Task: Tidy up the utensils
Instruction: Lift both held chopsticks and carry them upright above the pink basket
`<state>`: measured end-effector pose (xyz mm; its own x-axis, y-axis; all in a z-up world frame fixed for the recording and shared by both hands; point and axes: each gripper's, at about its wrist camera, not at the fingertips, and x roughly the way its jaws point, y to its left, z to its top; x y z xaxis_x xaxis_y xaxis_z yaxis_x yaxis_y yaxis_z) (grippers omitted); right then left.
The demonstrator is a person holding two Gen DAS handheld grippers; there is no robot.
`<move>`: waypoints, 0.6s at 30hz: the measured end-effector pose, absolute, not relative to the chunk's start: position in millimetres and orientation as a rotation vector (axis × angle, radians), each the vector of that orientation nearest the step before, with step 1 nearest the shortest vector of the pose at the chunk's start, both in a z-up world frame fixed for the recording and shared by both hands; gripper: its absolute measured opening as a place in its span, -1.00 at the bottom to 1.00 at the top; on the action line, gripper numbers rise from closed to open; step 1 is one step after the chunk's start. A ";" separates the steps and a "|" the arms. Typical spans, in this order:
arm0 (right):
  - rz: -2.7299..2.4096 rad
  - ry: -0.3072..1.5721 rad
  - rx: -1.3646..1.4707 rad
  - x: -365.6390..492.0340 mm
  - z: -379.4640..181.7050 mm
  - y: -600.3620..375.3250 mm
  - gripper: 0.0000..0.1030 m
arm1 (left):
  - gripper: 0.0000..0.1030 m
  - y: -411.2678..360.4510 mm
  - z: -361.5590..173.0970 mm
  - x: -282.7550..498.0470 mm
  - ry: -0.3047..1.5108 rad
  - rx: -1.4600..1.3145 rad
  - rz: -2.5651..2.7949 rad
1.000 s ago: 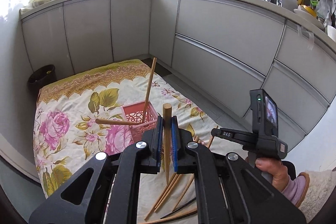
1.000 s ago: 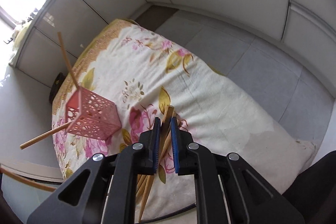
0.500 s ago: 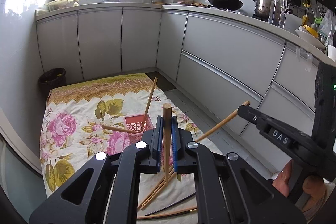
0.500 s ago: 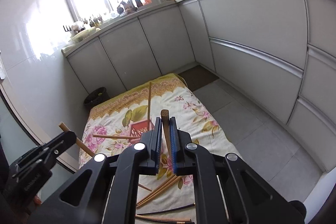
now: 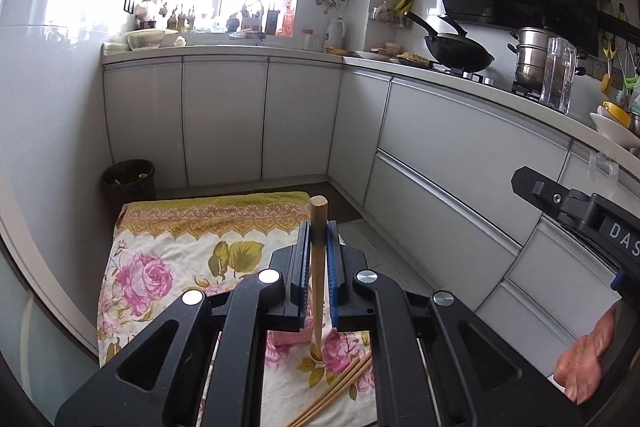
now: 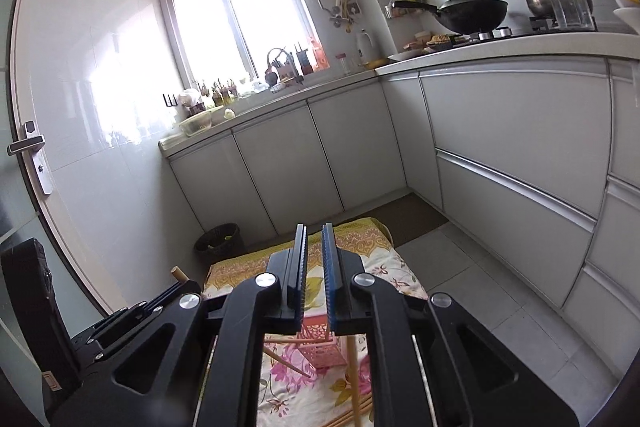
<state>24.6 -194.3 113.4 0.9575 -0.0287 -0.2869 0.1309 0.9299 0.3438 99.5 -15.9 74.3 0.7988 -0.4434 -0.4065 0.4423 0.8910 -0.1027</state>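
Left wrist view: my left hand-held gripper (image 5: 318, 269) is closed on one chopstick (image 5: 319, 267), which stands nearly upright, I think for dropping it into the pink basket (image 5: 290, 338). The basket is mostly hidden behind the jaws, on the flowered cloth (image 5: 168, 259).

Right wrist view: my right hand-held gripper (image 6: 315, 277) is closed, and a chopstick (image 6: 353, 375) hangs below it; the grip itself I cannot see. The pink basket (image 6: 322, 349) stands below.

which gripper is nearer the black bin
Left. The left gripper is on the same side as the black bin; the right gripper is farther right, by the drawers.
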 end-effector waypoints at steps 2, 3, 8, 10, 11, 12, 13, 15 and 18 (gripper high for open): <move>-0.076 0.270 0.371 33.2 116.6 -194.7 -0.85 | -0.87 -17.3 76.8 109.1 0.433 -0.005 -0.466; -0.072 0.266 0.372 37.5 117.9 -195.1 -0.85 | -0.87 -17.8 77.4 114.0 0.430 -0.005 -0.463; -0.069 0.273 0.365 53.6 119.1 -197.2 -0.85 | -0.87 -18.2 72.2 138.1 0.451 -0.022 -0.456; -0.082 0.330 0.349 62.9 109.4 -202.2 -0.84 | -0.87 -16.7 68.7 140.9 0.449 -0.026 -0.459; -0.088 0.379 0.334 69.7 100.6 -203.2 -0.83 | -0.87 -15.9 67.2 141.3 0.451 -0.032 -0.464; -0.096 0.445 0.327 78.8 87.8 -207.0 -0.83 | -0.87 -14.9 66.2 141.1 0.454 -0.038 -0.472; -0.097 0.533 0.330 90.3 70.6 -213.0 -0.81 | -0.87 -13.7 65.7 140.6 0.455 -0.043 -0.480; -0.095 0.709 0.402 112.5 25.9 -229.6 -0.65 | -0.87 -10.4 66.9 137.9 0.448 -0.046 -0.496; -0.012 1.024 0.538 157.5 -60.9 -247.4 -0.38 | -0.87 -5.3 71.0 130.8 0.444 -0.064 -0.534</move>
